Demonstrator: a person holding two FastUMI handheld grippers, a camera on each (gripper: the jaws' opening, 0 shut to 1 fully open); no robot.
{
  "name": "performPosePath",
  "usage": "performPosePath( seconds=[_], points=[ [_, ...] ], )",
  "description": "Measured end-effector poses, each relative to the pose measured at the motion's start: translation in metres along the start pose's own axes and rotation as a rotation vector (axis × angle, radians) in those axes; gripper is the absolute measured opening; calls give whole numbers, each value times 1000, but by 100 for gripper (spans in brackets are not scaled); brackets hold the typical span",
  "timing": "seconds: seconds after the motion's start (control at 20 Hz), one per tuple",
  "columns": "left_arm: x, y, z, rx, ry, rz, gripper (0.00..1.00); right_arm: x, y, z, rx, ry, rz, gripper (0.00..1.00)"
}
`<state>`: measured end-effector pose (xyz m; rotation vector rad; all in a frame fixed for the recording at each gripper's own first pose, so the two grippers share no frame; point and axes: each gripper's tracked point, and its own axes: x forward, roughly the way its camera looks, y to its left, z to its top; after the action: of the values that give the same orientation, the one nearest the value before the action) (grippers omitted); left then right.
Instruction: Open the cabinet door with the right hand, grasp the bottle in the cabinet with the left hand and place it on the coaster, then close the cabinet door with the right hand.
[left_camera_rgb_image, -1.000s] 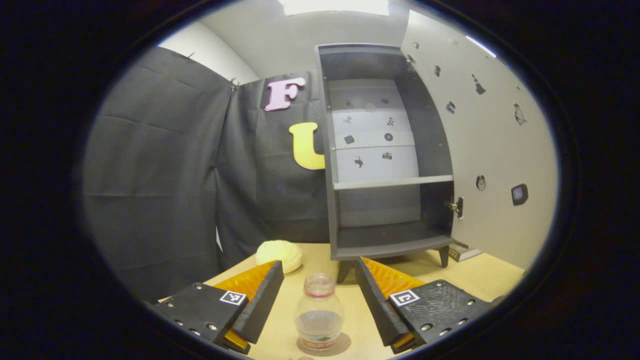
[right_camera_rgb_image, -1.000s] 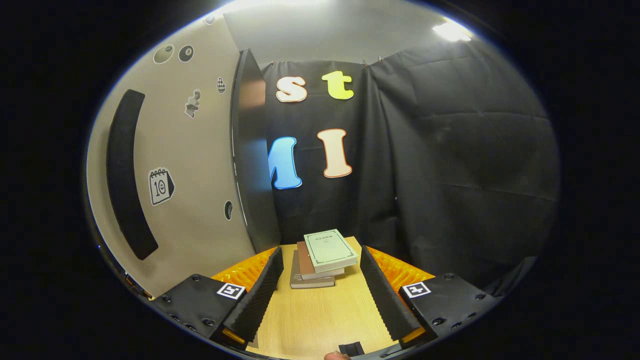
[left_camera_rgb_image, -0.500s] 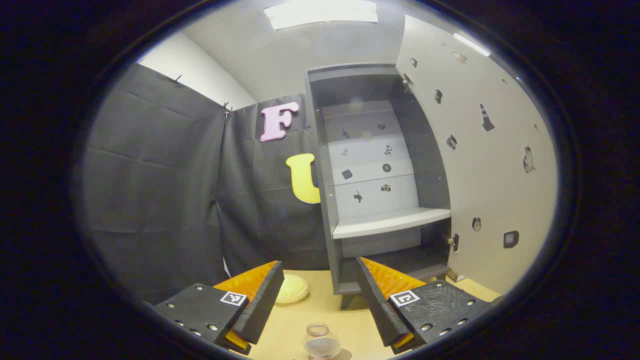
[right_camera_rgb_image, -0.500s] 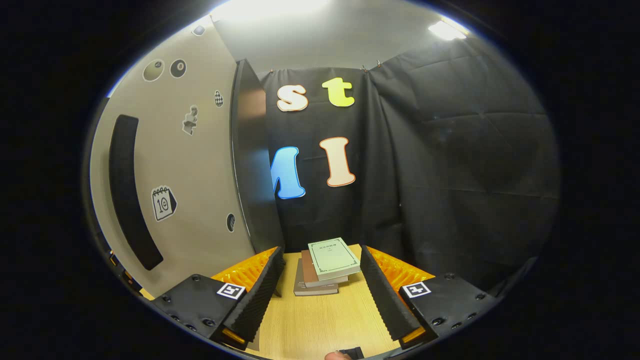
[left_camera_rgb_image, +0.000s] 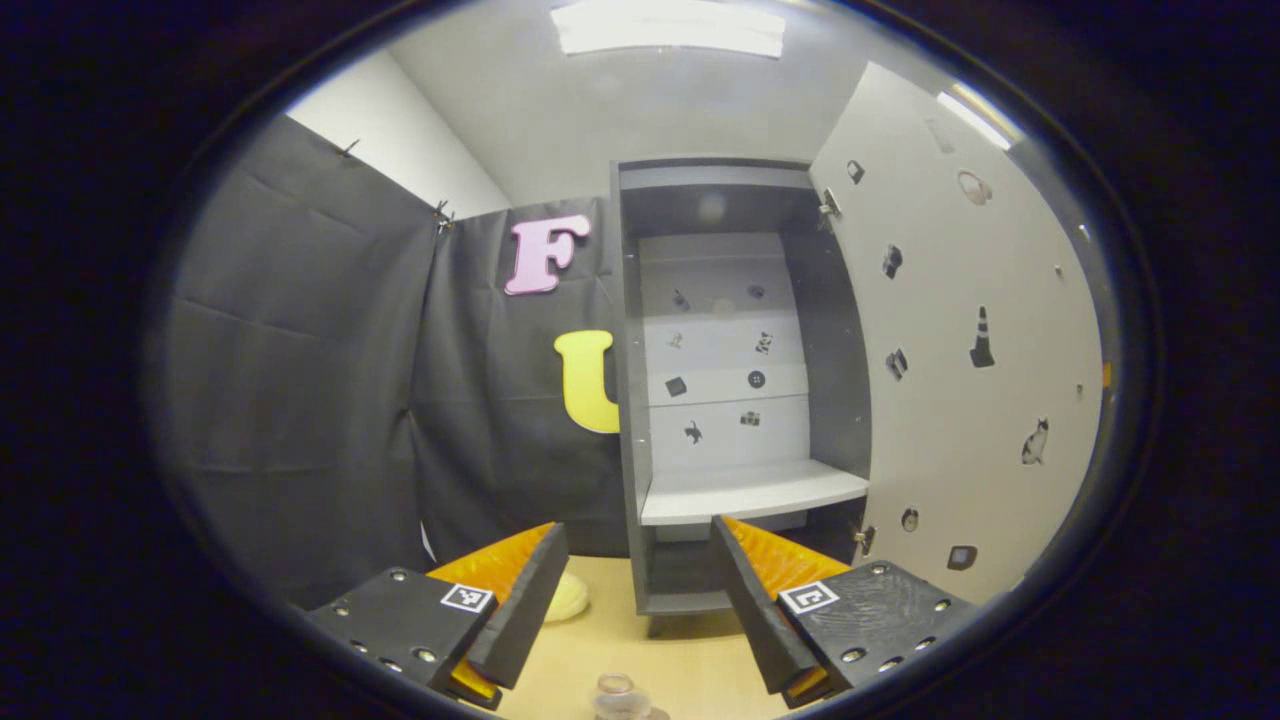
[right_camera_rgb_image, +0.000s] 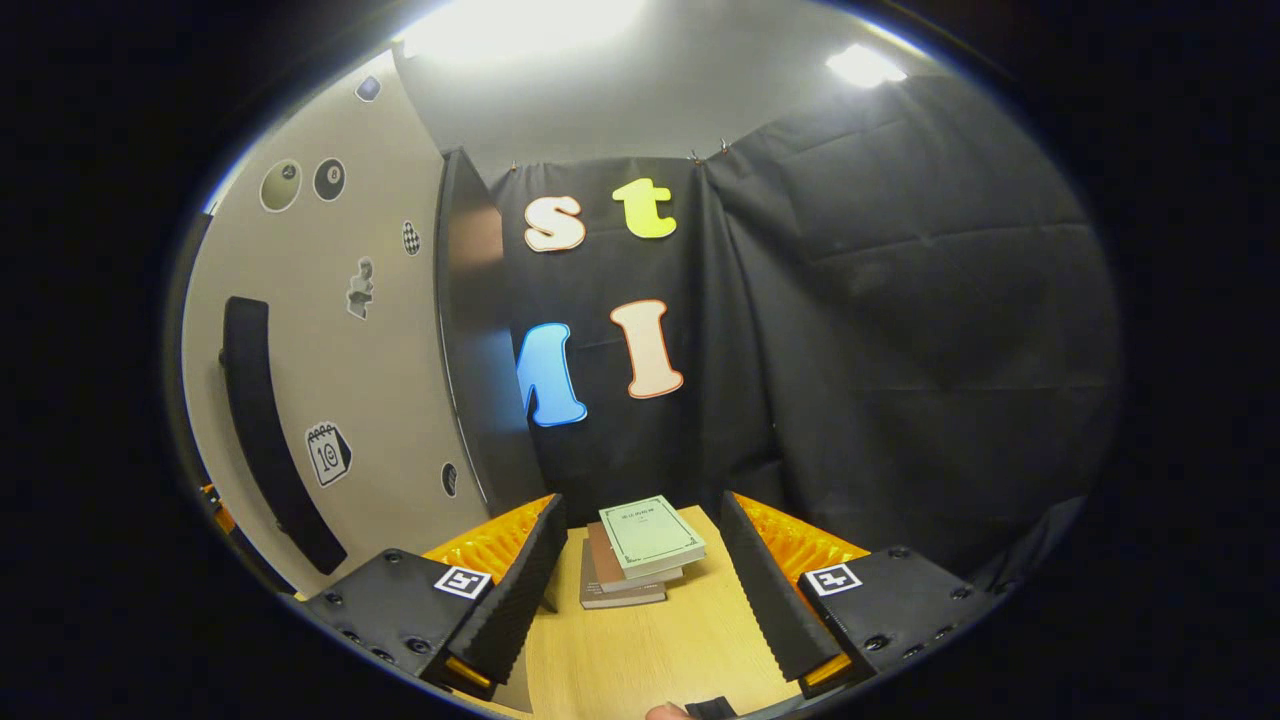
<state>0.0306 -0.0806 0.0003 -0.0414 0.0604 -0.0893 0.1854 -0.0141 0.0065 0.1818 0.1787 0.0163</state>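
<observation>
Black cloth lined the booth behind a wooden desk (left_camera_rgb_image: 690, 665) on which the cabinet (left_camera_rgb_image: 725, 400) stood. Jaws of the left gripper (left_camera_rgb_image: 637, 600) stood wide apart with nothing between them; just below them the bottle (left_camera_rgb_image: 617, 697) stood upright on the desk, released, with only its neck and mouth visible at the lower edge, so the coaster beneath it could not be seen. A second earlier the bottle had sat full in frame between the same jaws; the left gripper had since lifted and drawn away, which suggests the placing step was complete. Beyond lay a pale round object (left_camera_rgb_image: 566, 597) and the cabinet's bare shelf (left_camera_rgb_image: 750, 492), with the cabinet door (left_camera_rgb_image: 960, 370) swung fully open to the right. Jaws of the right gripper (right_camera_rgb_image: 640, 590) were likewise spread and empty, over a stack of books (right_camera_rgb_image: 635, 550) on the desk, with the door's outer face (right_camera_rgb_image: 330, 350) and its long dark handle (right_camera_rgb_image: 265, 420) near on the left. Closing the door appeared to be the one step remaining, and the right gripper had not yet touched it.
</observation>
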Motion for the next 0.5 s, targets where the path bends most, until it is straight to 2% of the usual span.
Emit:
performPosePath(
  seconds=[0.05, 0.1, 0.35, 0.4, 0.45, 0.5],
  points=[
    [2, 10, 1, 4, 9, 8, 88, -4, 3, 1, -7, 1, -1, 98],
    [5, 18, 1, 9, 13, 15, 86, -8, 8, 2, -11, 3, 4, 98],
    [7, 42, -6, 20, 17, 18, 86, -23, 30, 15, -43, -22, 18, 98],
    [8, 45, -9, 18, 22, 15, 86, -25, 35, 16, -50, -23, 21, 93],
    [7, 47, -10, 18, 26, 11, 86, -26, 41, 18, -56, -24, 26, 93],
    [8, 50, -11, 21, 27, 9, 88, -26, 46, 19, -61, -24, 31, 98]
  ],
)
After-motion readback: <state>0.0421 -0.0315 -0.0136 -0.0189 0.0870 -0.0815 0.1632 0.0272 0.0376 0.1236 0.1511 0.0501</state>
